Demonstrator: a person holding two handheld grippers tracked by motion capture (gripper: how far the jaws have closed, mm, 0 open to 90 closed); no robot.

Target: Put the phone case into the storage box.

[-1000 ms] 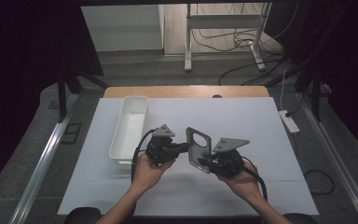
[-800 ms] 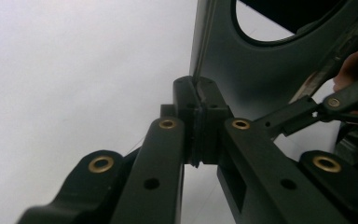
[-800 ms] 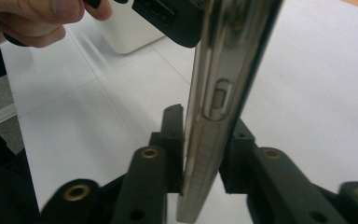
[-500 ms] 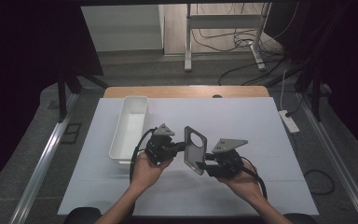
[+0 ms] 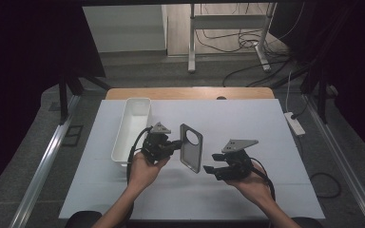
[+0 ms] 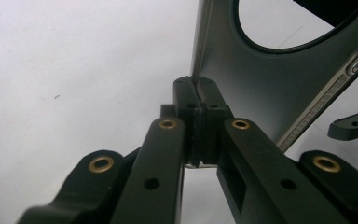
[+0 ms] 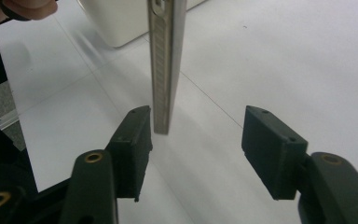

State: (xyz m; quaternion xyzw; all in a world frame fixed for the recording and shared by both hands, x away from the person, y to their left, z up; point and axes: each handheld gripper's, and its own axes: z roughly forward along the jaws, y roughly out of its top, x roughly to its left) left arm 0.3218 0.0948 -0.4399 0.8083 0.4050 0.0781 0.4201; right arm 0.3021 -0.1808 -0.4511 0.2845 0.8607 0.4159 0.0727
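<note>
Grey and flat, the phone case [image 5: 190, 154] is standing on edge in the air above the middle of the white table [image 5: 247, 118] in the high view, its round camera cutout near the top, with the left gripper [image 5: 170, 147] clamping its left edge and the right gripper [image 5: 212, 169] sitting just off its lower right edge, apart from it. A white bin [image 5: 133, 127] is lying along the table's left side, well clear of the case. Through the left gripper view, the left gripper [image 6: 196, 100] is pinching the case [image 6: 261, 79] at its rim, jaws pressed together on the thin wall, so this hand is carrying the whole weight. Through the right gripper view, the right gripper [image 7: 196, 135] is standing with its jaws spread; they have just been opening, and the case's ribbed side edge [image 7: 164, 65] is hanging between the pads without either one touching it. Judging by this, the hand-over from right to left is looking done, and what is remaining is probably pulling the right gripper away and setting the case down, perhaps into the bin.
</note>
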